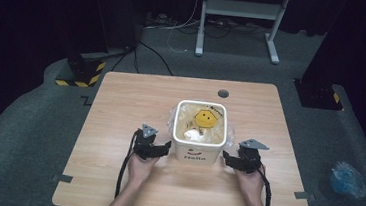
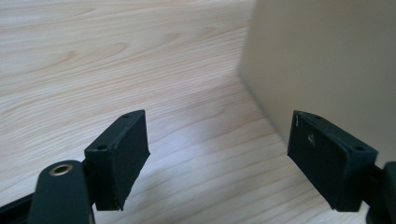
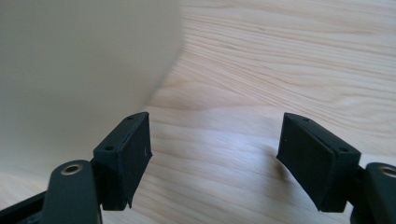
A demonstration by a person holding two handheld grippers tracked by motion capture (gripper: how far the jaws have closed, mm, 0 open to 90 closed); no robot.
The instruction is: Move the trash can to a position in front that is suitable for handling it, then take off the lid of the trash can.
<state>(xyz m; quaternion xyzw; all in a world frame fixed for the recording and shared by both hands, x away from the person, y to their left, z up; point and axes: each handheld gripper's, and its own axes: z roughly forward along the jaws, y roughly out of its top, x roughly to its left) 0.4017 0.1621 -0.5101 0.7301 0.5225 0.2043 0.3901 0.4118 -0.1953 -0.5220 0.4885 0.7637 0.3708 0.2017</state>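
From above, a white tub (image 1: 200, 133) sits mid-table (image 1: 120, 107), between the left gripper (image 1: 163, 148) and the right gripper (image 1: 228, 160). Both are just beside it, equally near, jaws apart and empty.

Along the left gripper (image 2: 217, 149), the tub's wall (image 2: 327, 60) stands to the right.

Along the right gripper (image 3: 212, 156), the wall (image 3: 79, 70) stands to the left. The yellow smiley (image 1: 206, 118) inside is seen from above.

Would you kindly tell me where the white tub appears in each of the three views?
High view: the tub stands mid-table, between the two grippers.
Left gripper view: its wall fills the upper right, beside the right jaw.
Right gripper view: its wall fills the upper left.
Shared landmark: the wooden table.
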